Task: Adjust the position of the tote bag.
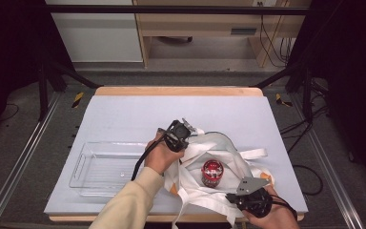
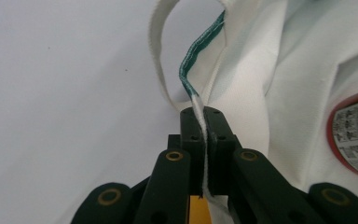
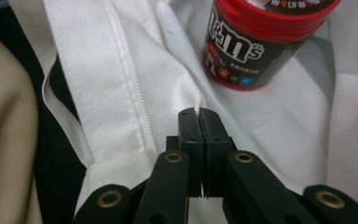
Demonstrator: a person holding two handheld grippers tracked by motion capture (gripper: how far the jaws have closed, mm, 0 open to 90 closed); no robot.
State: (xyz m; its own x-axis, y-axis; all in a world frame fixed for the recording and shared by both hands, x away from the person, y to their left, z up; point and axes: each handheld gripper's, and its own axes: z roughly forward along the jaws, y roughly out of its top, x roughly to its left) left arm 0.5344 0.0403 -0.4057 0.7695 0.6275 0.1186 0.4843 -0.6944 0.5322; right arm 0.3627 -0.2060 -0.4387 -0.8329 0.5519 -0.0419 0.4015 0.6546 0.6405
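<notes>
Holding opposite edges of the limp white cloth bag [image 1: 219, 157] on the grey table [image 1: 124, 114], I judged that both hands should lift evenly, keeping the red-lidded cylindrical candy tub [image 1: 212, 172] upright at its centre. My left gripper [image 2: 200, 116] was pinched tight on the thin green-stitched hem [image 2: 191, 60]. My right gripper [image 3: 199, 116] was clamped shut at a fold of woven fabric, though whether cloth sat between the pads I couldn't tell.

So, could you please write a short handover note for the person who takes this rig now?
Left gripper: shut on the green-trimmed rim of the white cloth bag.
Right gripper: shut; it seems to pinch the bag's cloth at the near side, though that is hard to confirm.
The red-lidded candy jar stands upright in the bag's open mouth.
The clear plastic tray lies to the left.
Done: both edges gripped.
Left: probably to get the jar out.
</notes>
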